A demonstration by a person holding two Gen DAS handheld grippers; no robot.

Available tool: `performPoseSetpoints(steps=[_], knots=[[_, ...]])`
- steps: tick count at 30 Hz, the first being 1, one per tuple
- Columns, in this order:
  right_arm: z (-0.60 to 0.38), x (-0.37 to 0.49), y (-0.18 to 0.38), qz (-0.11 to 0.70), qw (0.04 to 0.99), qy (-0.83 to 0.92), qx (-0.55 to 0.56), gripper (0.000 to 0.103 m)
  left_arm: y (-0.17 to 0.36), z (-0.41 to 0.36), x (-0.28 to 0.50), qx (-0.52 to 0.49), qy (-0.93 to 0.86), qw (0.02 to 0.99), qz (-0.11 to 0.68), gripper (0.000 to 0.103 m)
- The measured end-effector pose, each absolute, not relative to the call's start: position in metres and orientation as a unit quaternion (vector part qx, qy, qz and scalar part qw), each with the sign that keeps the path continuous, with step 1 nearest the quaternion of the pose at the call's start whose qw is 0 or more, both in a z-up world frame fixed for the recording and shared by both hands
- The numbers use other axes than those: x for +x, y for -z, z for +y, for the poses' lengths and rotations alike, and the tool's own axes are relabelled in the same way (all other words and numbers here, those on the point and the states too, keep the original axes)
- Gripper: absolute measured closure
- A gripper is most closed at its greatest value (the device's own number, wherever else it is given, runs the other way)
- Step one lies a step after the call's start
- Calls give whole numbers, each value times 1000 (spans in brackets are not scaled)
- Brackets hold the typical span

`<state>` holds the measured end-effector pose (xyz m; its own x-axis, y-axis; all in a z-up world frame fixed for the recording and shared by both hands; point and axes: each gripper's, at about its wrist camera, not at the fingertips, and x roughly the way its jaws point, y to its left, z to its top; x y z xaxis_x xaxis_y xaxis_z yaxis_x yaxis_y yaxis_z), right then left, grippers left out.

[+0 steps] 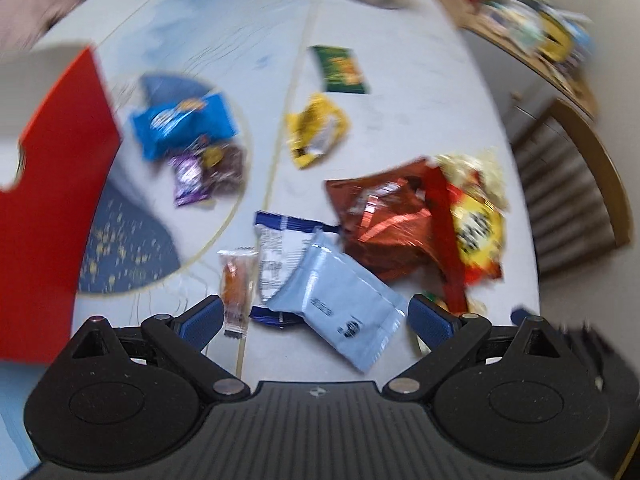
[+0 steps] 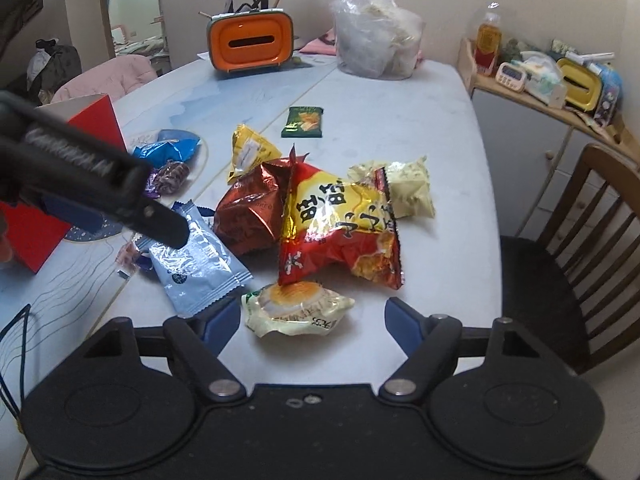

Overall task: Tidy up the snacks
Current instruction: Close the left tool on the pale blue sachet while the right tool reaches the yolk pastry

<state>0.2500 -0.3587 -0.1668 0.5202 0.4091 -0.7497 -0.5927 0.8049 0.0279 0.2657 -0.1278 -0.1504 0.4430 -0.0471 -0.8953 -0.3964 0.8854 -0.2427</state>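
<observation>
Two tools: left gripper [image 1: 314, 318] and right gripper [image 2: 312, 316], jaws of both wide, holding nothing.
Snacks: heaped mid-counter [image 2: 440, 120]; pale blue packet [image 1: 336, 300] lies between the left jaws, cake packet [image 2: 298, 310] between the right.
Red box [image 1: 52, 200]: far left.
Advice: lower squarely, pinch one packet only.

Between the right gripper's [image 2: 313, 318] blue pads lies a cream packet [image 2: 298, 311] with an orange-brown picture. Just beyond it sits a red and yellow bag [image 2: 340, 228] with black characters, beside a copper-red foil bag [image 2: 250, 210]. Left of the gripper: a pale blue wrapper [image 2: 198, 258] on the whitish-blue worktop [image 2: 420, 120].
</observation>
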Motion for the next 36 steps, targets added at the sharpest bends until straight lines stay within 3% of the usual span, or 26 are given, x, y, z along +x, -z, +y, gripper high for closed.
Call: performPoseSetpoints(steps=[10, 15, 23, 29, 36], knots=[[-349, 267, 181, 401, 849, -321, -124, 24, 168, -115, 282, -314, -179, 770, 525, 4], [-348, 273, 186, 410, 842, -330, -119, 30, 178, -115, 285, -335, -191, 757, 528, 4], [-348, 274, 189, 418, 838, -333, -108, 33, 184, -114, 286, -336, -203, 751, 531, 15], [-349, 270, 189, 420, 838, -331, -110, 34, 182, -111, 280, -335, -214, 753, 524, 42], [-354, 262, 187, 427, 837, -326, -108, 34, 178, -102, 262, -351, -200, 752, 520, 54]])
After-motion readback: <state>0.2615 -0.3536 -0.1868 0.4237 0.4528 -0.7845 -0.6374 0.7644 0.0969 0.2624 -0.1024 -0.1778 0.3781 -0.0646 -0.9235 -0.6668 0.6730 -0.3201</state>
